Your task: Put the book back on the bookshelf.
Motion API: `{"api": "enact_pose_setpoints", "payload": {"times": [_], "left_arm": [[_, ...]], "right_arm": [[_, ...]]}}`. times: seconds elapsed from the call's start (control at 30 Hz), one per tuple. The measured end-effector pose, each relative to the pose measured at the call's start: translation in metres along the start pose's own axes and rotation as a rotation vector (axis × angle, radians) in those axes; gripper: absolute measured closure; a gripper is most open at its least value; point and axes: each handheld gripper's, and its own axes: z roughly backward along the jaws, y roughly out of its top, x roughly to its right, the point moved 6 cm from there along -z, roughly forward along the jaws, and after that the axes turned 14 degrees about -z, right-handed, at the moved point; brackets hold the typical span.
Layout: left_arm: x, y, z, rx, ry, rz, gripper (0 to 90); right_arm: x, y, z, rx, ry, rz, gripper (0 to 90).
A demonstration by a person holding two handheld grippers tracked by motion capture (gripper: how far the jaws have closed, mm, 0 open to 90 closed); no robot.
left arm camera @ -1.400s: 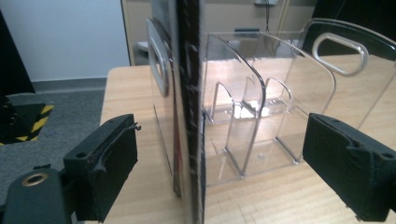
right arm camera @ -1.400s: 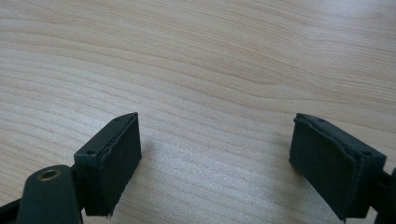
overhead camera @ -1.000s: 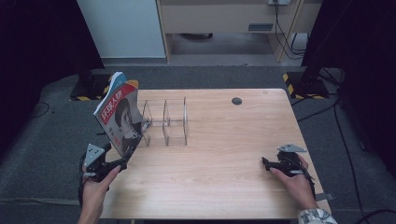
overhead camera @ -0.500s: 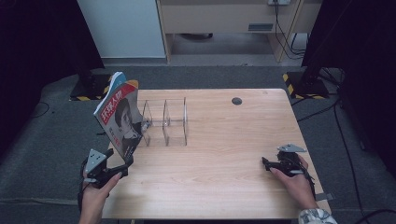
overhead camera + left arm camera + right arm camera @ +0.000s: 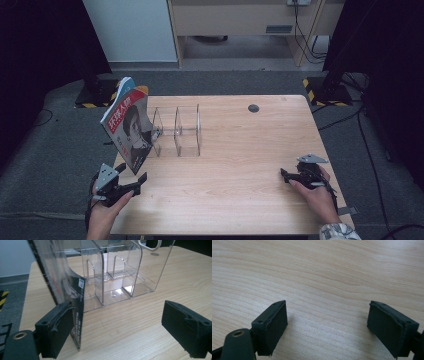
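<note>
The left gripper [image 5: 131, 184] sits wide open beside the leaning magazine [image 5: 129, 129]. Best to close gently on its lower edge, keeping it in the clear rack [image 5: 176, 131]. The right gripper [image 5: 289, 176] rests wide open, holding nothing.

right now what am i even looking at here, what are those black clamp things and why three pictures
A person sits at a wooden table holding a hand-held two-jaw gripper in each hand. The high view looks down from above; the other two come from cameras riding on each gripper, looking along its black jaws. The left gripper is open, one jaw right beside the lower corner of a magazine that stands tilted against a clear plastic rack; whether they touch is unclear. The right gripper is open too, over bare wood. Nothing is held. A small dark disc lies farther back.
</note>
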Motion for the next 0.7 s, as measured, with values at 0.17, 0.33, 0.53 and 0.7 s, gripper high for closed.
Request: {"api": "enact_pose_setpoints", "payload": {"times": [0.17,0.33,0.53,0.7], "left_arm": [[0.006,0.004,-0.008,-0.013,-0.029,-0.025,10.1],[0.014,0.009,-0.015,-0.022,-0.061,-0.05,10.1],[0.021,0.013,-0.025,-0.045,-0.089,-0.076,9.8],[0.025,0.015,-0.033,-0.058,-0.106,-0.088,9.5]], "right_arm": [[0.0,0.0,0.0,0.0,0.0,-0.001,16.6],[0.0,0.0,0.0,-0.002,0.0,-0.002,16.6],[0.0,-0.001,0.001,-0.001,-0.001,-0.006,16.6],[0.0,-0.001,0.001,-0.001,-0.001,-0.006,16.6]]}}
